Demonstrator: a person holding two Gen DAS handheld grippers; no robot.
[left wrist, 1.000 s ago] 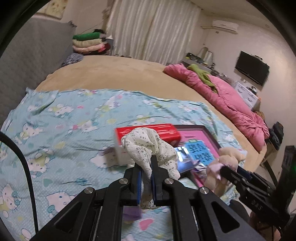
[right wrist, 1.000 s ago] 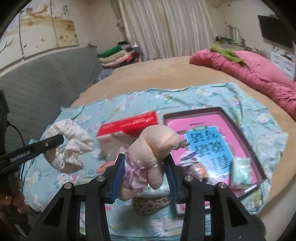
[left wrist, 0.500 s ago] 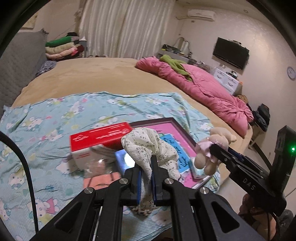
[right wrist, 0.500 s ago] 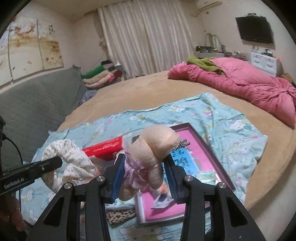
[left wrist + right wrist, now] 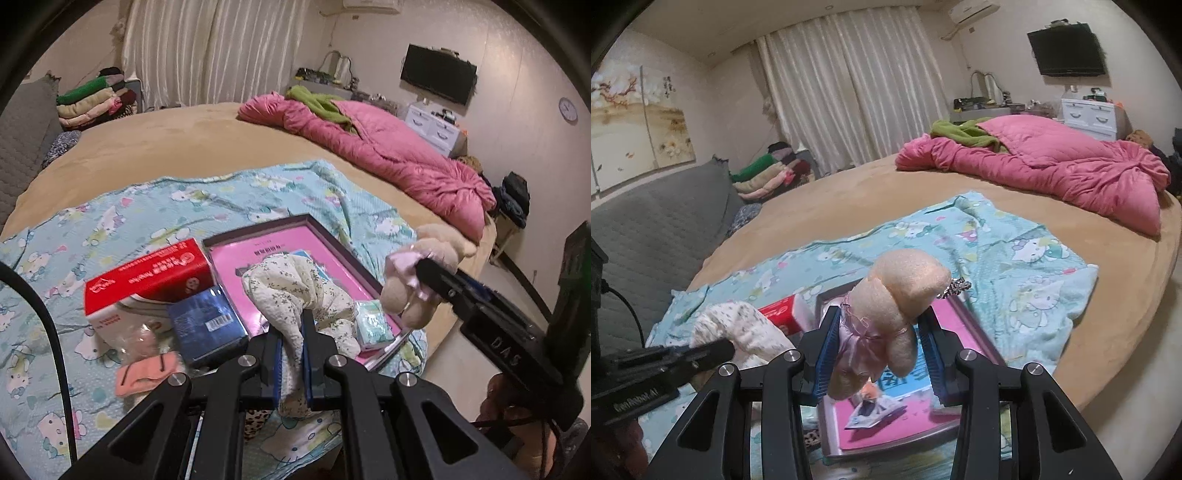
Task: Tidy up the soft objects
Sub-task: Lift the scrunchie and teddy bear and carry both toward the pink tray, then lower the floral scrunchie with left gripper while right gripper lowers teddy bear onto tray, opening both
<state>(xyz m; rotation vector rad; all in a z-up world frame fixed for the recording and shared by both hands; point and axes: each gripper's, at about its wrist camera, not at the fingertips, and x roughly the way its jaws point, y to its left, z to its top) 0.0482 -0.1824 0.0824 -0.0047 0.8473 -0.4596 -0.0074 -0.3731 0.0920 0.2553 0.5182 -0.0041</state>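
Both hands have swung rightward across the bed since a second ago, carrying their loads. The left gripper (image 5: 291, 332) has its fingers clamped narrow on a floral cloth (image 5: 295, 284); the right gripper (image 5: 877, 347) pinches a plush toy (image 5: 886, 306), whose face is hidden. Below, a pink-lined tray (image 5: 325, 240) holds papers, half covered, on the blue sheet (image 5: 147, 206).

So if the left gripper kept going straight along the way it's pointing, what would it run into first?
Most likely the shallow box with the pink lining lying on the blue cartoon-print sheet. The left gripper, shut on the floral cloth, points down towards it. Depth is hard to judge.
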